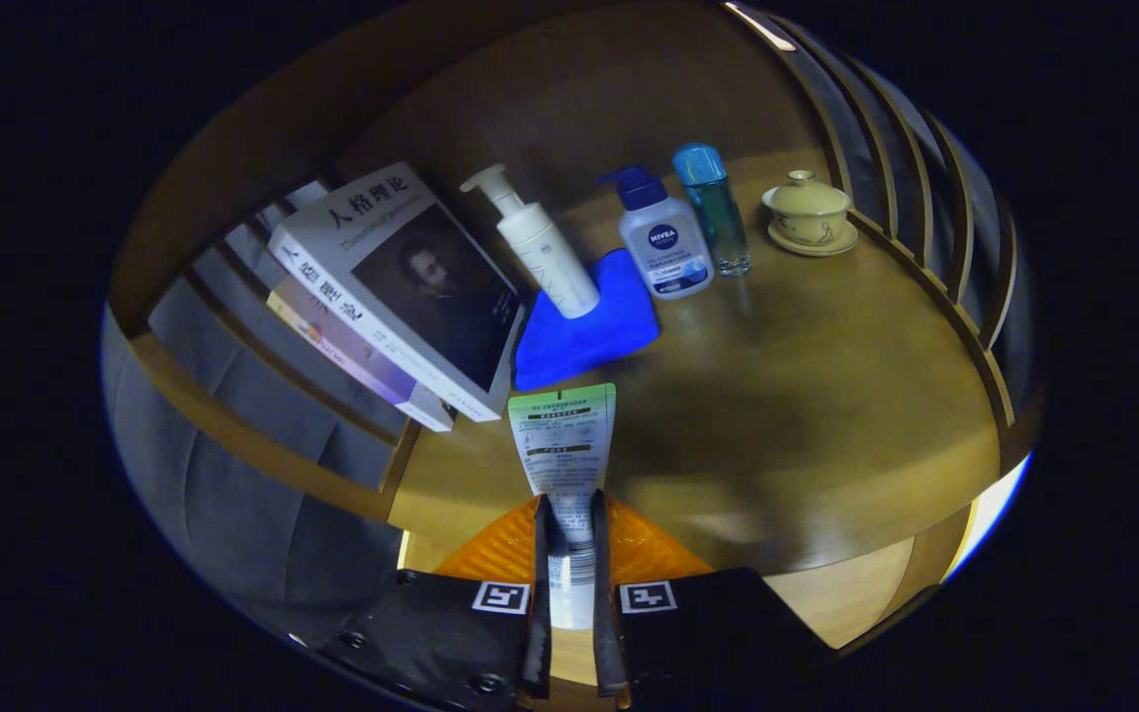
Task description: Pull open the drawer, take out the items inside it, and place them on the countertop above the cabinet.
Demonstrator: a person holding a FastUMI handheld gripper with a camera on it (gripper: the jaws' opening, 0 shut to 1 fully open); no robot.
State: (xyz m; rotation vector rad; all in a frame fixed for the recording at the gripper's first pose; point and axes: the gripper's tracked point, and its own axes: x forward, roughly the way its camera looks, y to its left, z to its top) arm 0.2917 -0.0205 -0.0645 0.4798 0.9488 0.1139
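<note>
A tube (pixel 566 445) is gripped between the 2 fingers of the tongs (pixel 569 554), closed on its near end, and its long axis runs straight ahead from them, with the flat sealed end pointing far, toward the blue cloth (pixel 579 331). The tube is held out over the near part of the table (pixel 827 396); whether its far end is touching the wood cannot be told. Just beyond the tip lies the cloth, with a white pump bottle (pixel 540 247) resting on it. To the left, 2 stacked books (pixel 401 287) are seen; to the far right stand a lotion bottle (pixel 663 242), a blue-capped bottle (pixel 713 208) and a lidded cup (pixel 809 213). Bare wood is offered to the right of the tube, so a set-down there, clear of the cloth, is judged likeliest.
</note>
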